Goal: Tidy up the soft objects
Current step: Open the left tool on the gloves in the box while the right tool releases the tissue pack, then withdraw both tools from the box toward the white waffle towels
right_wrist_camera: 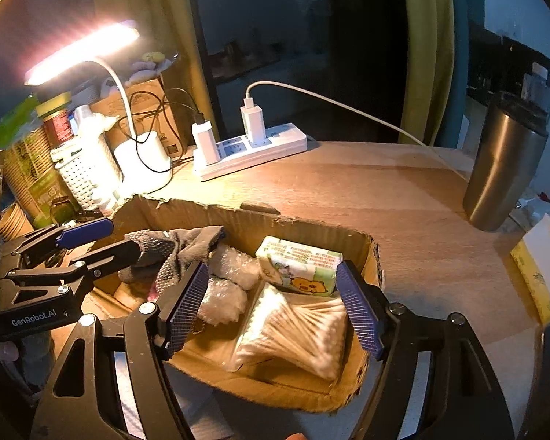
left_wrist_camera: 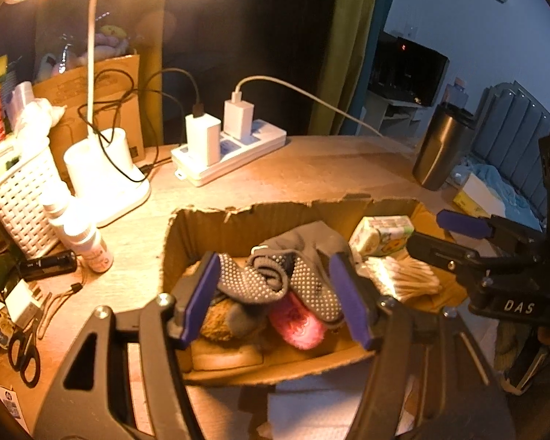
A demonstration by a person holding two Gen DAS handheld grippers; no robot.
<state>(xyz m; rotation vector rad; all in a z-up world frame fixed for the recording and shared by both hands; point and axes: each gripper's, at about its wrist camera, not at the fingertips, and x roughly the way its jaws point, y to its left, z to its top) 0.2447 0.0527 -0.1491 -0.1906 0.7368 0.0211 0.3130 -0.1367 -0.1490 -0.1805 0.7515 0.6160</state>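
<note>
A torn cardboard box (left_wrist_camera: 238, 220) holds the soft things. Grey socks with dotted soles (left_wrist_camera: 275, 275) lie over a pink fluffy piece (left_wrist_camera: 300, 322) and a brown fuzzy piece (left_wrist_camera: 220, 319). My left gripper (left_wrist_camera: 275, 295) hovers open just above the socks, its pads clear of them. At the box's (right_wrist_camera: 238, 212) right end lie a tissue pack (right_wrist_camera: 300, 267), a bag of cotton swabs (right_wrist_camera: 297, 333) and bubble-wrap bundles (right_wrist_camera: 231, 275). My right gripper (right_wrist_camera: 273, 308) is open over the swabs and holds nothing. Each gripper shows in the other's view: right gripper (left_wrist_camera: 447, 236), left gripper (right_wrist_camera: 110, 242).
Behind the box stand a lit desk lamp (left_wrist_camera: 102, 172), a power strip with chargers (left_wrist_camera: 231, 150) and a steel tumbler (right_wrist_camera: 502, 168). On the left are a white basket (left_wrist_camera: 22, 190), a small bottle (left_wrist_camera: 95, 249) and scissors (left_wrist_camera: 24, 355).
</note>
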